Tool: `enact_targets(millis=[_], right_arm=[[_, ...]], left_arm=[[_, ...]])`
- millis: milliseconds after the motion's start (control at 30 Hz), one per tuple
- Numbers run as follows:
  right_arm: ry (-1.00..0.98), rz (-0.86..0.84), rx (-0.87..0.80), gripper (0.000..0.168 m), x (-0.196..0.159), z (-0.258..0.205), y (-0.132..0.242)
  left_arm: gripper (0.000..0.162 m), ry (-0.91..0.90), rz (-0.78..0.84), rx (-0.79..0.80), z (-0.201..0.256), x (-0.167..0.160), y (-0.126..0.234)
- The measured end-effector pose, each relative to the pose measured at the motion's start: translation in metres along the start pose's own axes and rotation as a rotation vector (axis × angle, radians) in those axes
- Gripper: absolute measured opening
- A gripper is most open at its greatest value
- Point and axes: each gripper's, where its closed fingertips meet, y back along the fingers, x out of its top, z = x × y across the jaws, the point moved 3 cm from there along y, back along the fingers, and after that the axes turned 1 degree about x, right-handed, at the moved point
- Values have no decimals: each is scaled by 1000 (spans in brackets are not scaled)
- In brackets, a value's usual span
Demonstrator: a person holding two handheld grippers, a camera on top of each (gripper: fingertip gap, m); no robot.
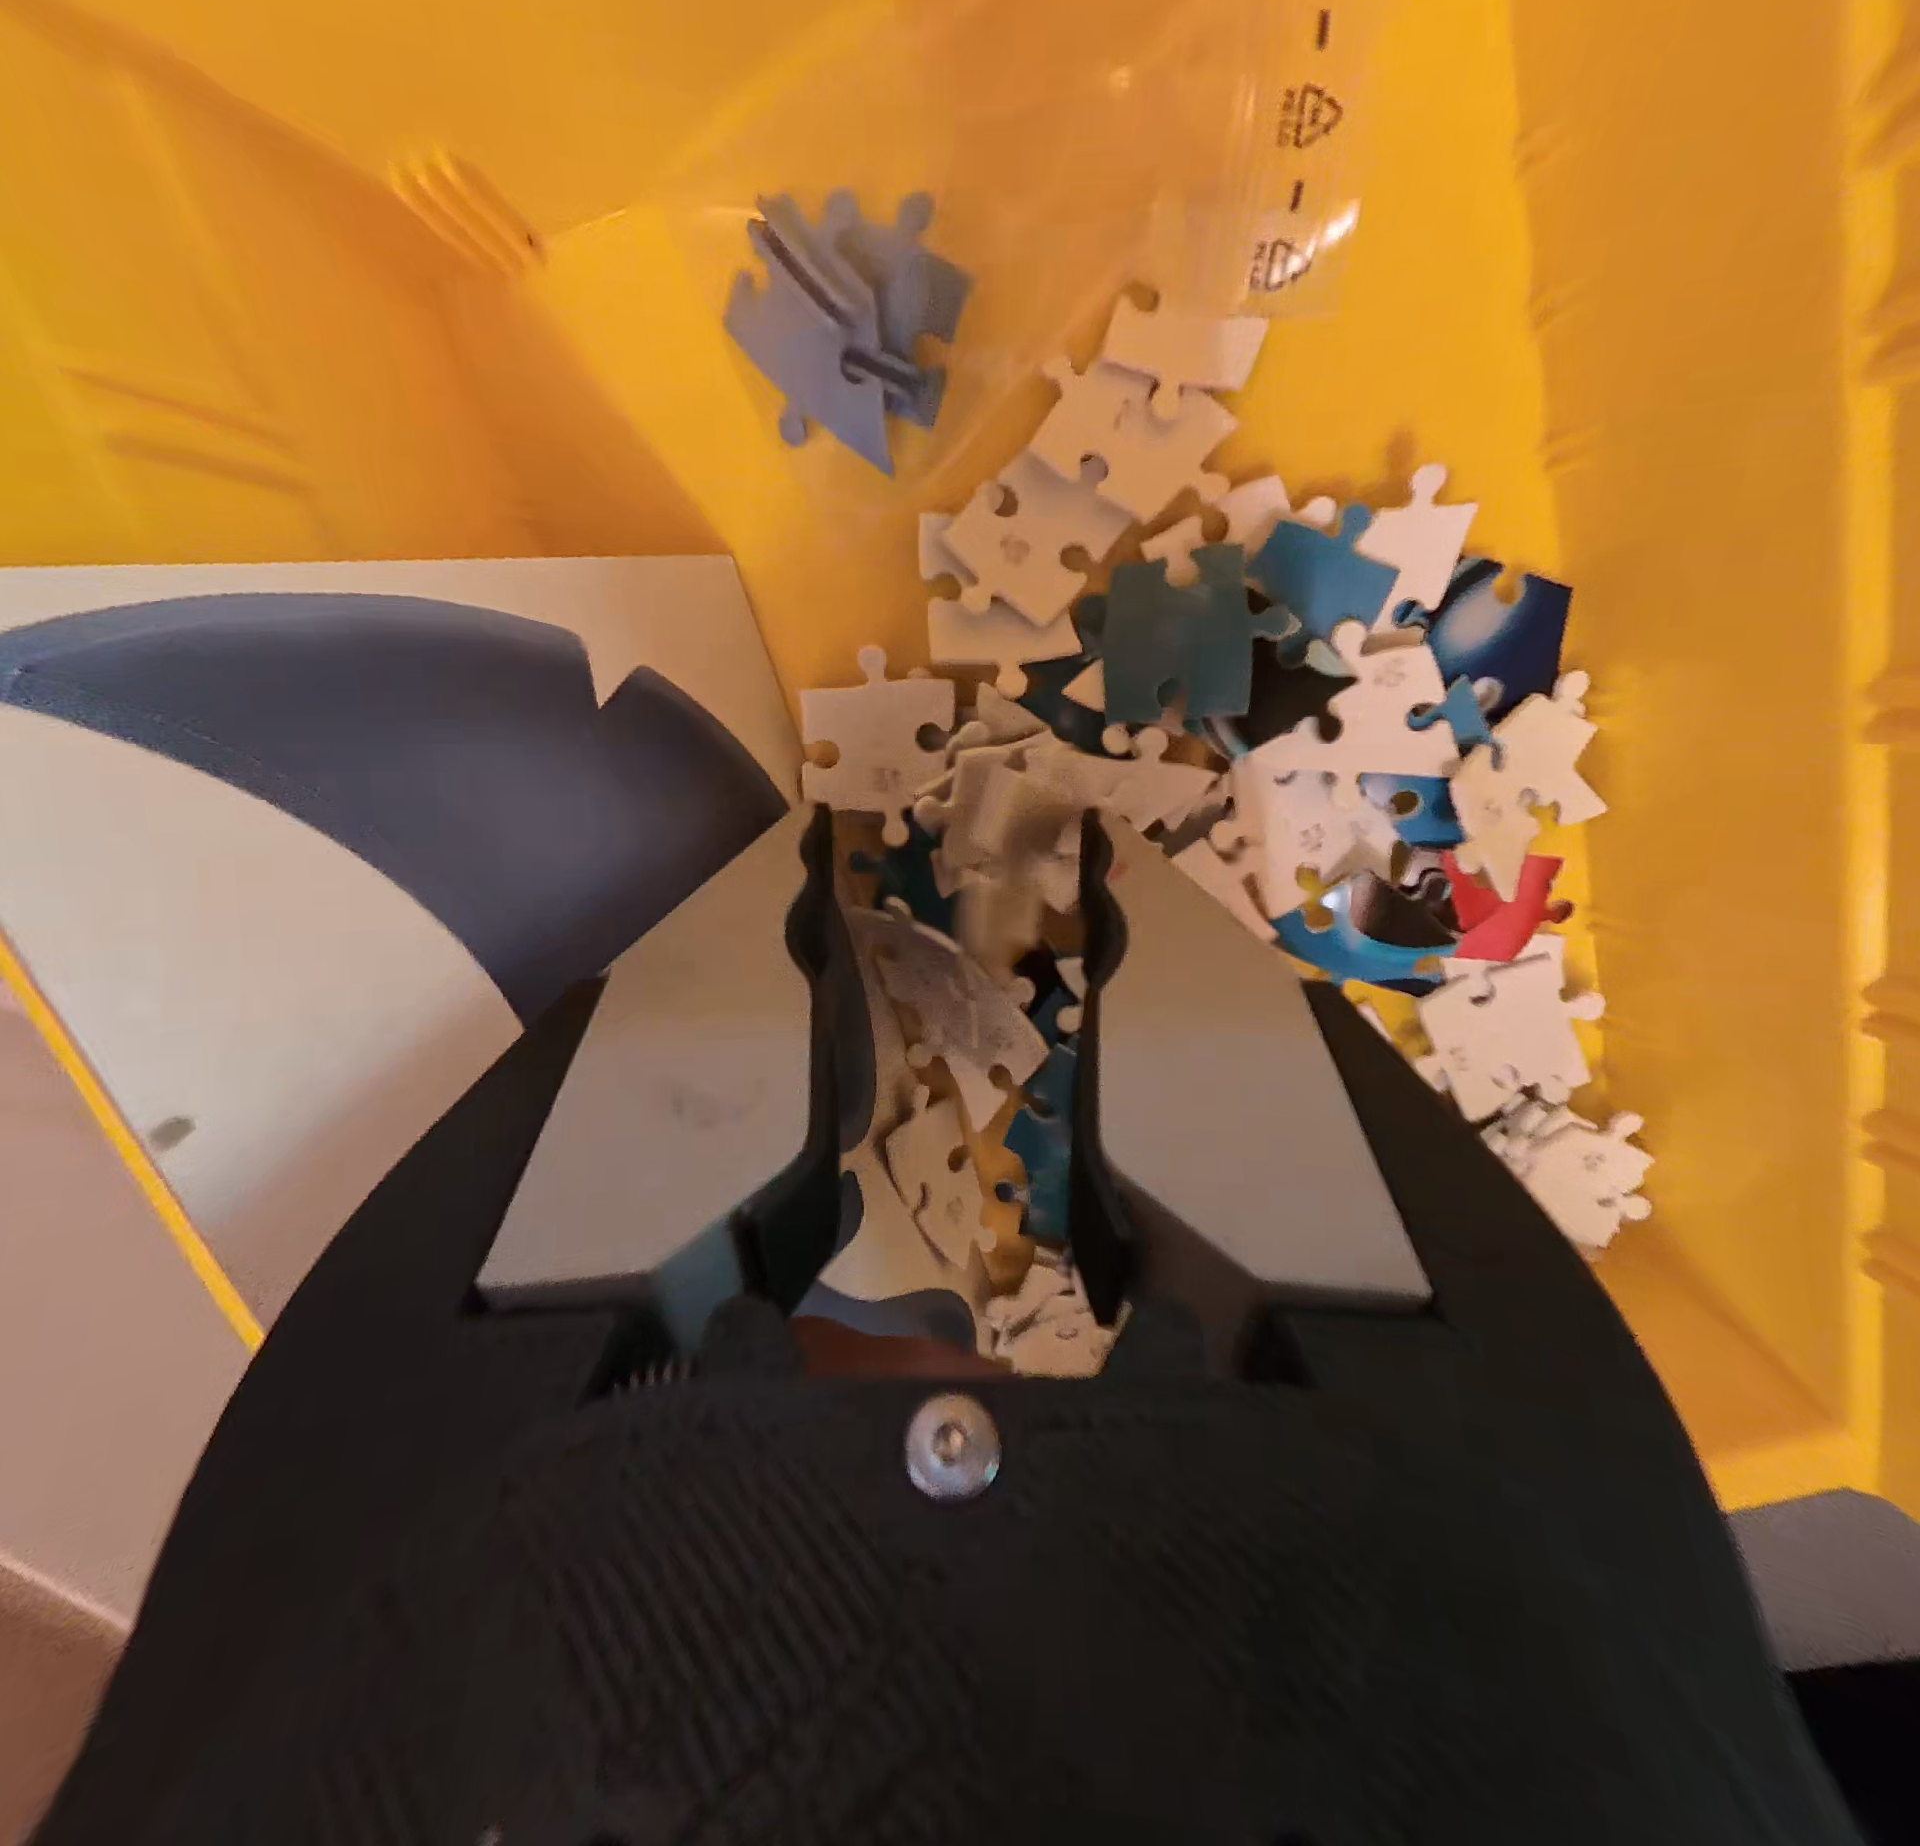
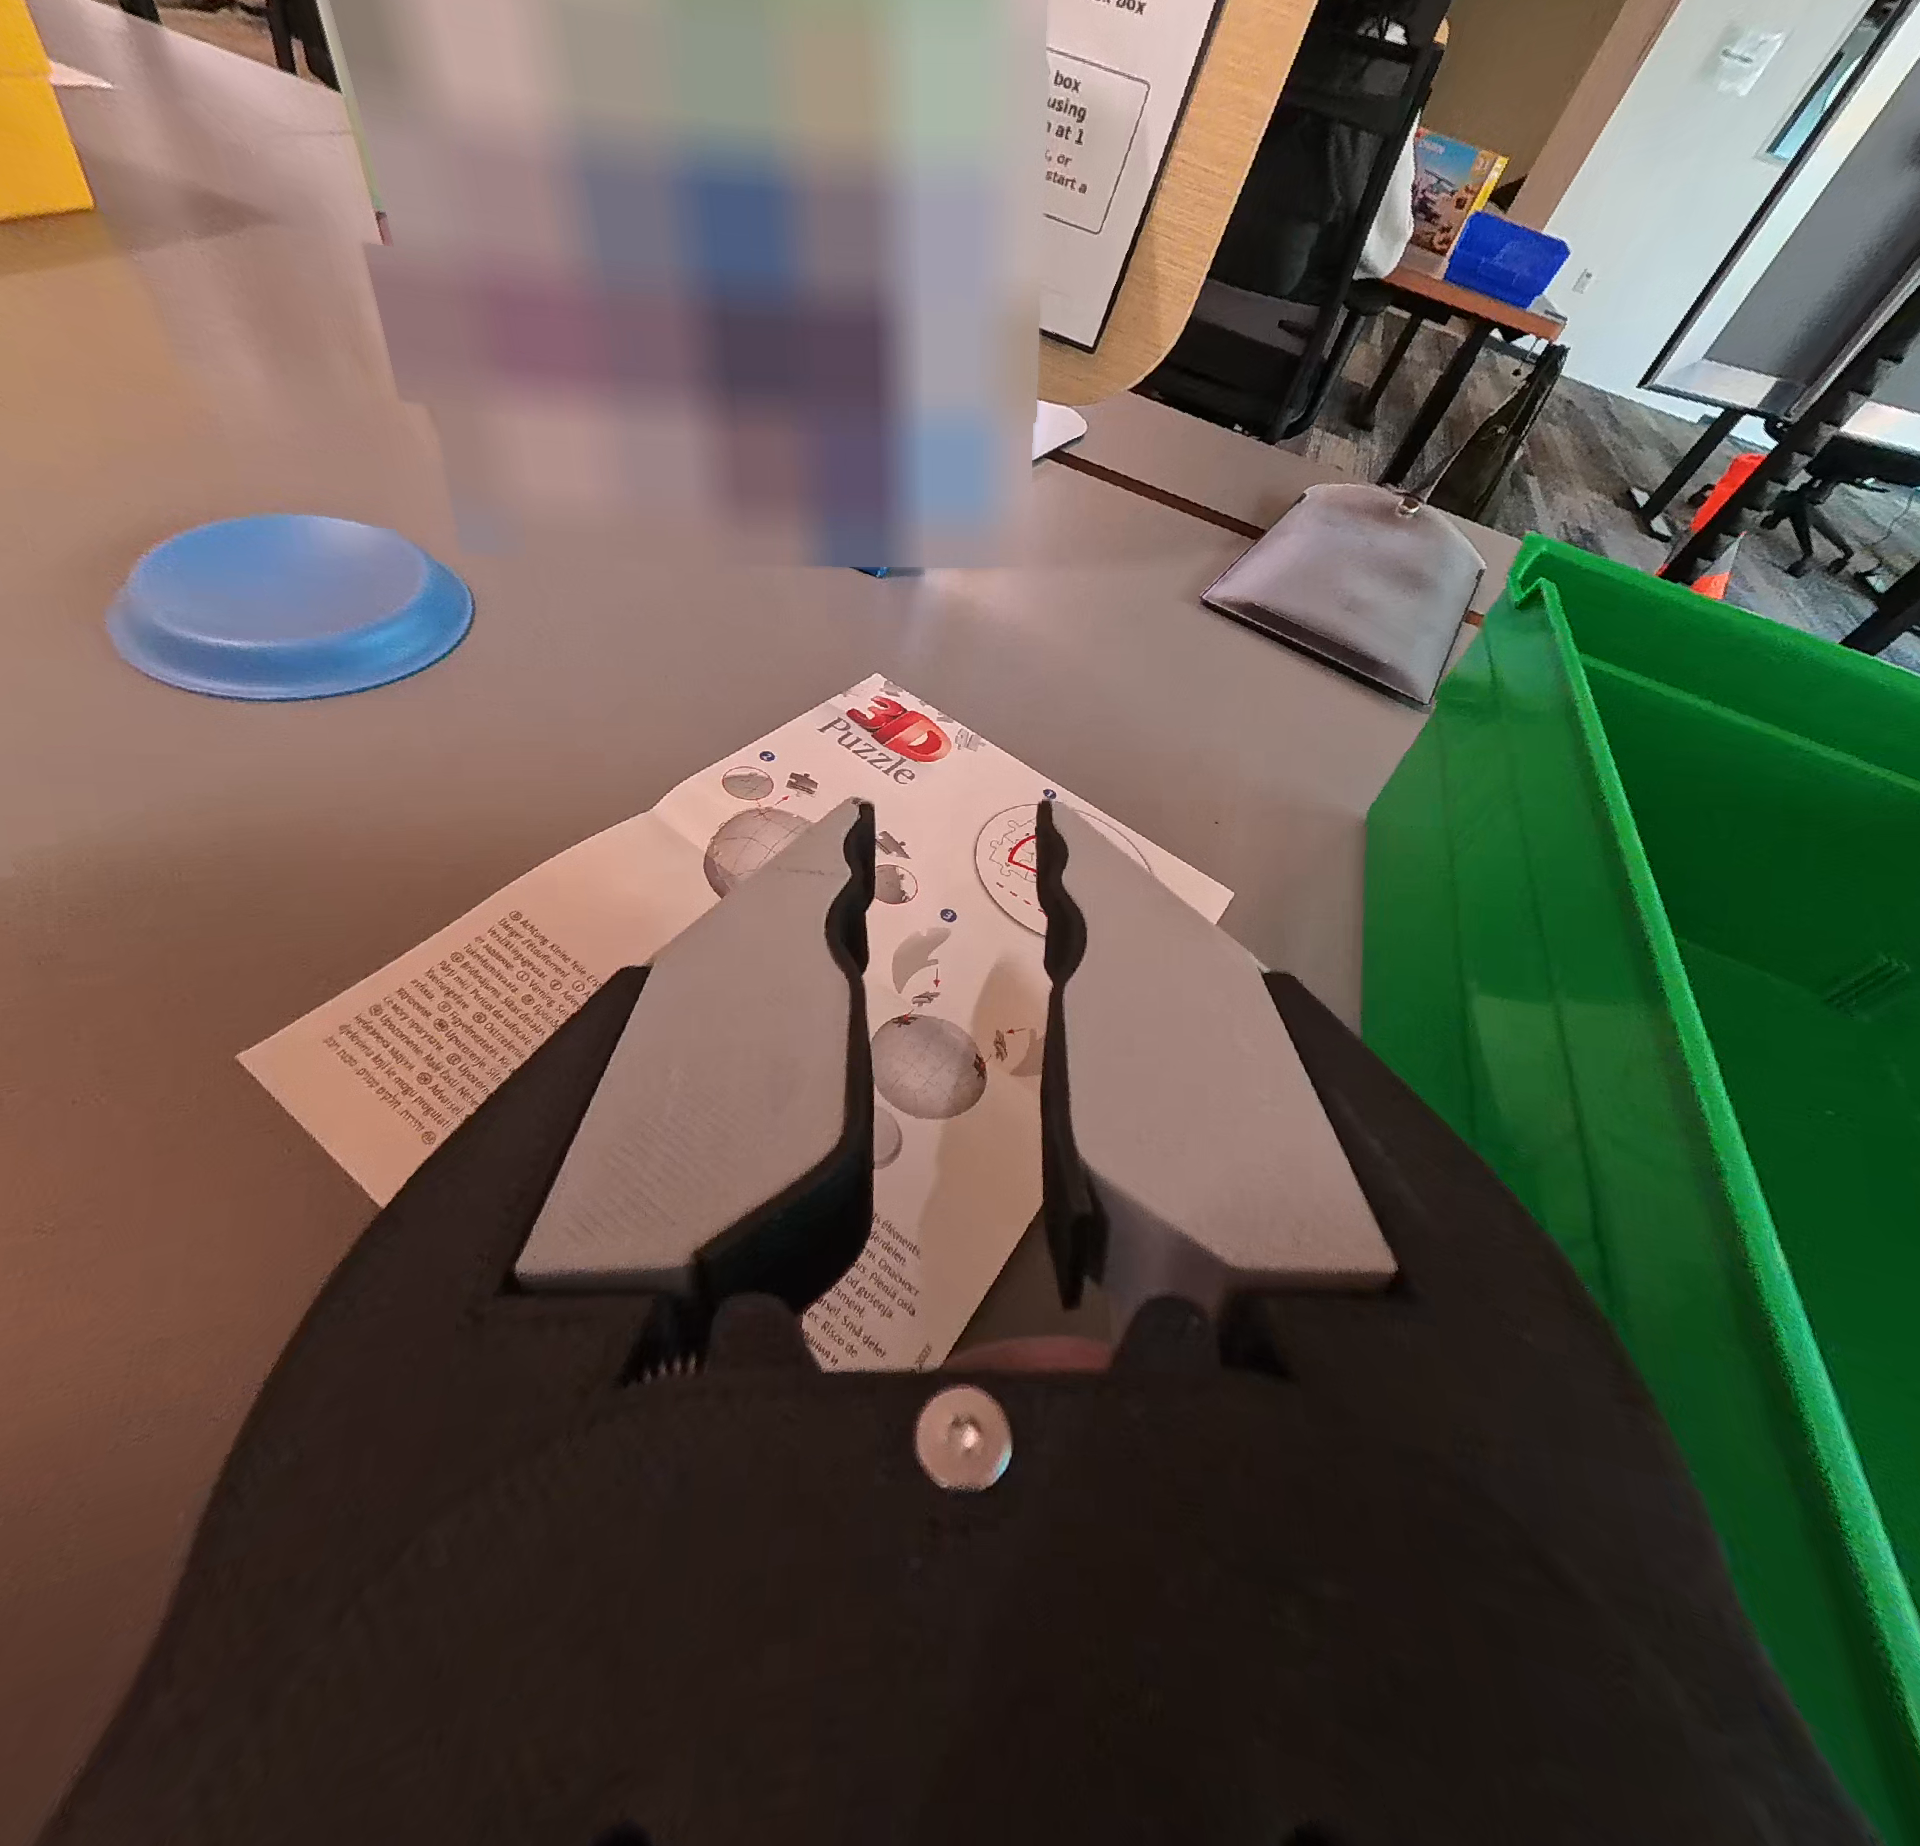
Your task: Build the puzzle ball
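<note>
Inside a yellow plastic bin (image 1: 312, 238), the left gripper (image 1: 951, 830) hangs narrowly parted over a loose heap of white-backed and blue cardboard puzzle pieces (image 1: 1247, 716), gripping nothing; the heap runs lengthwise away from the camera. The right gripper (image 2: 951, 820), also narrowly parted and empty, hovers above a folded white instruction leaflet (image 2: 468, 1017) beside a green plastic bin (image 2: 1662, 965).

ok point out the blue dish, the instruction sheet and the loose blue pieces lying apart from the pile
blue dish (image 2: 289, 607), right wrist view, centre of its raised top
instruction sheet (image 2: 488, 1017), right wrist view, left printed half
loose blue pieces (image 1: 847, 326), left wrist view, middle of the cluster
</note>
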Motion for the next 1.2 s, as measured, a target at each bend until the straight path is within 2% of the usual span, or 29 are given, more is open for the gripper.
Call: enact_targets(millis=[33, 67, 133, 267, 400, 600, 833, 967, 1067, 1167, 1200], right_arm=[[1, -2, 1, 28, 0, 0, 0], [3, -3, 1, 27, 0, 0, -1], [5, -4, 1, 27, 0, -1, -1], [6, -1, 1, 26, 0, -1, -1], [15, -2, 0, 25, 0, -2, -1], [25, 0, -10, 25, 0, -2, 0], [34, -5, -16, 25, 0, -2, 0], [46, -11, -20, 25, -1, -3, -1], [62, -16, -25, 25, -1, -3, -2], [78, -16, -28, 25, -1, -5, -2], [81, -15, -29, 25, 0, -5, -2]], left_arm=[[49, 6, -7, -6, 0, 0, -1], [49, 10, -4, -20, 1, 1, -1], [30, -9, -4, -75, 7, 0, -1], [10, -61, 43, -36, 7, 4, 10], [2, -120, 110, -49, 19, 9, 31], [2, -193, 98, -59, 35, 4, 40], [2, -182, 165, -118, 37, -2, 57], [2, -228, 163, -196, 50, -18, 75], [3, -248, 104, -180, 52, -34, 74], [22, -248, 50, -127, 47, -44, 67], [23, -243, 52, -122, 46, -45, 65]])
